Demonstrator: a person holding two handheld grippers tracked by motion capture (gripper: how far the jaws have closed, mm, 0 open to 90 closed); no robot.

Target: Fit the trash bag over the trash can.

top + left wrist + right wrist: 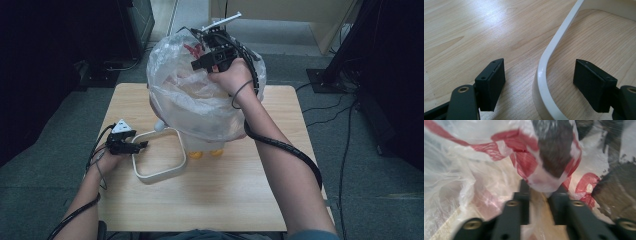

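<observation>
One thin, crinkled, see-through plastic bag with red printing [200,100] stands puffed up over the far middle of the pale wooden table [225,200], draped over something whitish whose two small orange-yellow feet [206,153] peek out from under its lower edge. The red print is broken up by folds; in the right gripper view a curved stroke and a round letter-like shape show on the bag [529,157], but no word can be read.

The right gripper [210,59] is at the bag's top far edge, held from above by the person's right hand [232,75]. Its jaws are drawn close together, and a pinch of the film sits between the tips; the right gripper [539,195] is clamped on the bag.

Just in front and to the left of the bag lies one white rounded-square hoop [160,160], flat on the wood. The left gripper [140,146] lies low at the hoop's left side, held by the left hand [107,159]. In the left gripper view its two pads stand wide apart, one on either side of the hoop's rim [544,75], neither touching it: released, gripping nothing.

One black cable [285,147] trails along the right forearm.
</observation>
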